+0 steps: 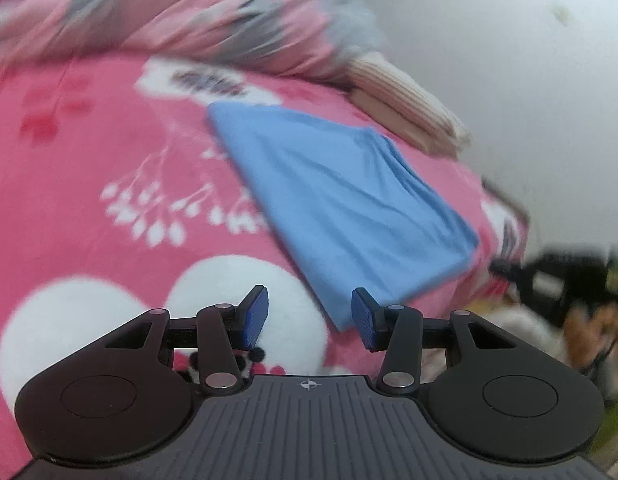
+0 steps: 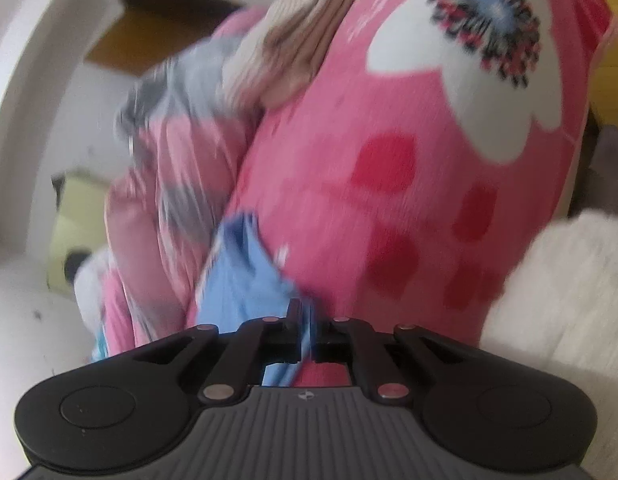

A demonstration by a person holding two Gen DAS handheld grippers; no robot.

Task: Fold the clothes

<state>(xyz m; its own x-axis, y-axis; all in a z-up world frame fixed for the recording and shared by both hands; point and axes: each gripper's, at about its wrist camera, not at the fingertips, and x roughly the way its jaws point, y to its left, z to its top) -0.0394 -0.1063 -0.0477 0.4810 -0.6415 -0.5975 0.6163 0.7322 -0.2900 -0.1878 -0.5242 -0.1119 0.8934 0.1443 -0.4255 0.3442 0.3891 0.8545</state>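
L gripper hovers over the pink blanket, jaws wide apart, nothing between the blue pads. Just ahead of it lies the blue cloth, folded flat into a rough rectangle on the blanket, one corner reaching close to the right-hand pad, not touching as far as can be seen. Beyond the cloth, at the far edge near the white wall, sits a folded beige knit. A pink/grey quilt is bunched along the back. Blanket has white flower shapes and red prints.

R gripper has its jaws closed tight on an edge of the blue cloth; fabric runs up out of the pinch and to the left, crumpled, w/ a bit also showing below the fingers. Behind it the pink blanket fills most of the view. The quilt is at left, the beige knit at top centre. A white fuzzy fabric lies at right.

Both views are motion-blurred, so fine detail is hard to tell.
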